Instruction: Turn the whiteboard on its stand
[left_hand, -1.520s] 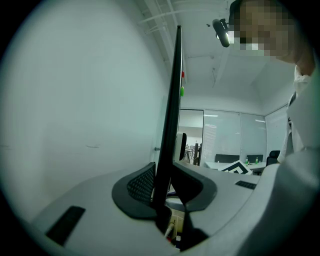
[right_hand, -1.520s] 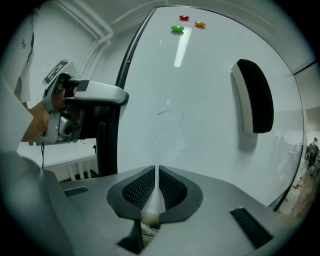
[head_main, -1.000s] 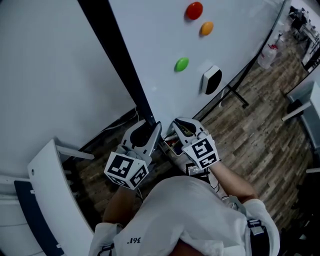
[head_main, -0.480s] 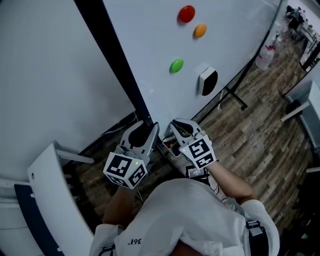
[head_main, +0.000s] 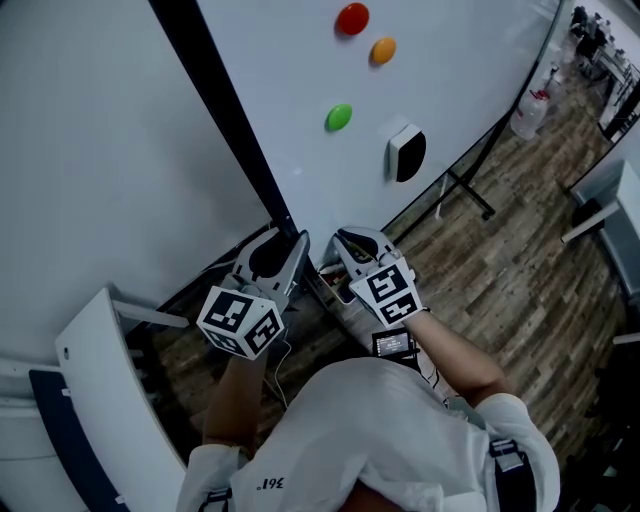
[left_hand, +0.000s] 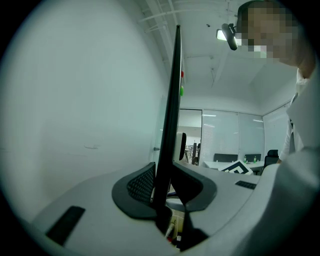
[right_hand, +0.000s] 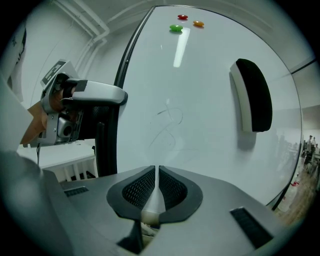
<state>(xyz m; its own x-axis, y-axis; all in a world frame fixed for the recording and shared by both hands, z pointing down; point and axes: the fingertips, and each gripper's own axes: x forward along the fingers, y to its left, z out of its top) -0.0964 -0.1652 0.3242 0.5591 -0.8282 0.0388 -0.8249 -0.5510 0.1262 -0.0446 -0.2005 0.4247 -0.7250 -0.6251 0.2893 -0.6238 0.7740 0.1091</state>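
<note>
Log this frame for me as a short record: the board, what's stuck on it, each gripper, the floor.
board: whiteboard, white face towards the person, dark frame along its side
on board: red magnet, orange magnet, green magnet, eraser
left gripper: jaws clamped on the dark frame
right gripper: by the board's lower edge, jaws almost together, a pale strip in the gap; grip unclear
floor: wood planks

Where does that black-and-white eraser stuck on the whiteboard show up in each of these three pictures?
Head view: the eraser is at upper centre on the whiteboard, right of the green magnet.
Left gripper view: the eraser is at centre, seen side-on, just right of the board's dark edge.
Right gripper view: the eraser is large, right of centre.
Shared landmark: the green magnet.
</note>
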